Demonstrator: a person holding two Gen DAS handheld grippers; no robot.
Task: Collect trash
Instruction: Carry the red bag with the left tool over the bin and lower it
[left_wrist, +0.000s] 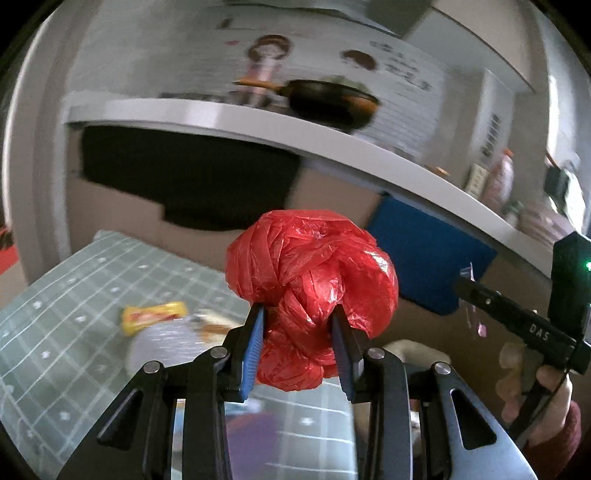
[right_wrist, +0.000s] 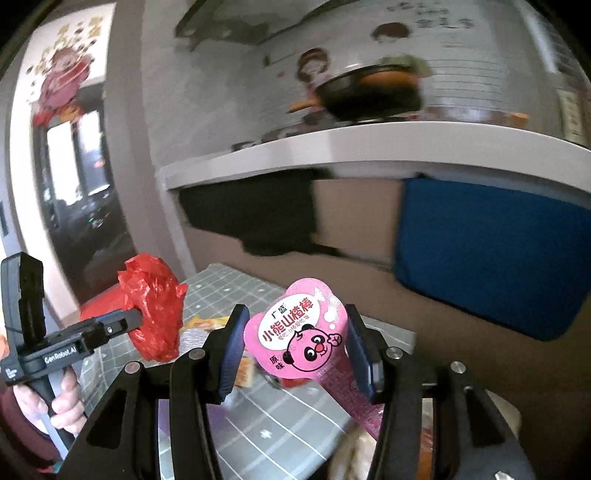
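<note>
Both claws are loaded and lifted clear of the table (left_wrist: 55, 332). The left claw (left_wrist: 298, 338) is clenched on a knotted red bag (left_wrist: 314, 288), its pads biting only the lower folds while most of the bundle bulges above and beyond the fingertips. Risk: thin, slick film may creep out of the pinch if the claw tilts or jolts. The right claw (right_wrist: 295, 350) grasps a pink wrapper (right_wrist: 299, 332) edge-on between its pads, its printed face upright and a long tail hanging below the jaws. Risk: the flat packet may buckle or pivot, and the tail may snag on the table edge or on litter below. More trash, including a yellow packet (left_wrist: 153, 316), lies on the table beneath and left of the left claw (details blurred). No bin is visible, so the drop point cannot be judged.
</note>
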